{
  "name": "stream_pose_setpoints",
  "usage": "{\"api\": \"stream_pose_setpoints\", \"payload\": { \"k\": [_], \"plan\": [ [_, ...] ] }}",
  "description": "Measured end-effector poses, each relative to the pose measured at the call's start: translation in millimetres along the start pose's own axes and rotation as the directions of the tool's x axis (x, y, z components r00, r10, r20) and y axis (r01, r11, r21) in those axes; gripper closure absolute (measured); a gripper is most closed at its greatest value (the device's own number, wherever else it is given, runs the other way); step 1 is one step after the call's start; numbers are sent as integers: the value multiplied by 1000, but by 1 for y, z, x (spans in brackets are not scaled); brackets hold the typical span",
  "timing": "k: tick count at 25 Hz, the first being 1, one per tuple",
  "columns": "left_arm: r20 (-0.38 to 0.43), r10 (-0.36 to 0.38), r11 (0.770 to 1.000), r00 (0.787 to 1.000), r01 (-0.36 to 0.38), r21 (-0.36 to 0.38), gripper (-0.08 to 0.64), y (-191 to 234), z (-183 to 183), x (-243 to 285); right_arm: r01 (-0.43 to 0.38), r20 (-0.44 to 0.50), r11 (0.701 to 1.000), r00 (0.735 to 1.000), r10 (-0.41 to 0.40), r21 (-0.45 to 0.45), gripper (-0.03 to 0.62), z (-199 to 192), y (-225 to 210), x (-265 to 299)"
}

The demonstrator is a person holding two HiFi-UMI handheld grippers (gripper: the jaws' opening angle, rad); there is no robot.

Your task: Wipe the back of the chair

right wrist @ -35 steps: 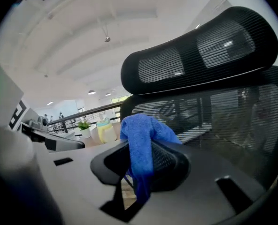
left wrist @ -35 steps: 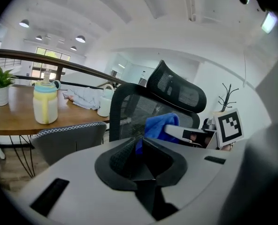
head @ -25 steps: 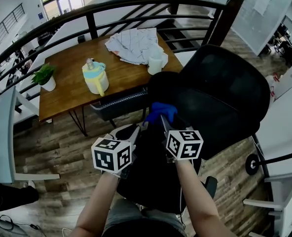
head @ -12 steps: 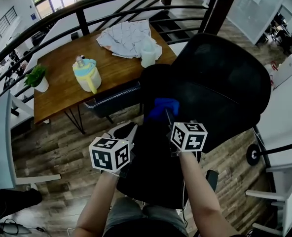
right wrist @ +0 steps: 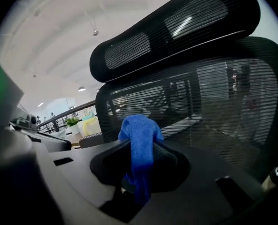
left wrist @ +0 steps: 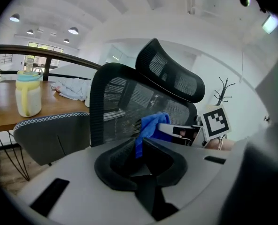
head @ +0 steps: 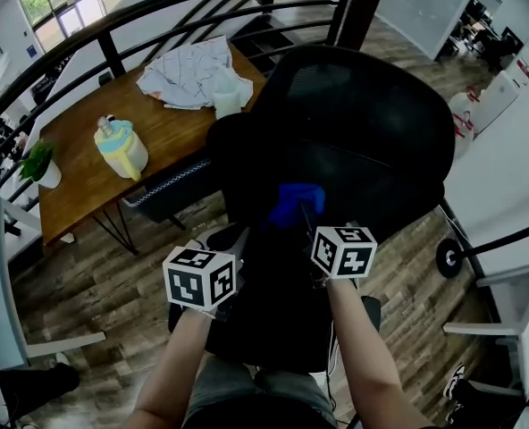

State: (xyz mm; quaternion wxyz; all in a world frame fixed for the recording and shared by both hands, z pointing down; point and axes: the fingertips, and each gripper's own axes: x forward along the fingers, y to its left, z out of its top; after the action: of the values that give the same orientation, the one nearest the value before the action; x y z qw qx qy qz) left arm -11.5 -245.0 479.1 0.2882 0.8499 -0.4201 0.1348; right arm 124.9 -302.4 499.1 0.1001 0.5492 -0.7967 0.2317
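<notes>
A black mesh office chair stands just ahead of me, with its back (head: 354,141) and headrest (left wrist: 172,74) filling the views. My right gripper (head: 302,214) is shut on a blue cloth (head: 296,199), which it holds up close to the lower mesh back (right wrist: 200,116). The cloth (right wrist: 139,139) hangs down over the right gripper (right wrist: 139,150); whether it touches the mesh I cannot tell. My left gripper (head: 227,239) hovers beside it on the left, above the seat. Its jaws (left wrist: 139,144) are shut with nothing in them, and beyond them the cloth (left wrist: 150,123) shows.
Behind the chair on the left a wooden table (head: 77,186) carries a yellow jug (head: 120,147), a white cup (head: 224,96), crumpled white fabric (head: 188,70) and a potted plant (head: 39,164). A curved black railing (head: 113,56) runs behind it. A grey chair (head: 162,195) is tucked under the table.
The head view has swung, so the chair back sits nearer the middle and the table has slid left. Both grippers keep about the same pose, the cloth still at the lower back.
</notes>
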Motion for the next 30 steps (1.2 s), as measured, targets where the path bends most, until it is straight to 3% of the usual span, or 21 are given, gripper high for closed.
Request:
{"api": "stream_pose_setpoints", "payload": {
  "k": [15, 30],
  "plan": [
    [-77, -158, 983, 984, 164, 82, 506, -97, -8, 65, 210, 32, 970, 976, -215, 120, 479, -11, -130, -92],
    [-129, -202, 967, 971, 218, 129, 506, -131, -19, 80, 368, 28, 899, 923, -385, 237, 479, -27, -203, -148]
  ]
}}
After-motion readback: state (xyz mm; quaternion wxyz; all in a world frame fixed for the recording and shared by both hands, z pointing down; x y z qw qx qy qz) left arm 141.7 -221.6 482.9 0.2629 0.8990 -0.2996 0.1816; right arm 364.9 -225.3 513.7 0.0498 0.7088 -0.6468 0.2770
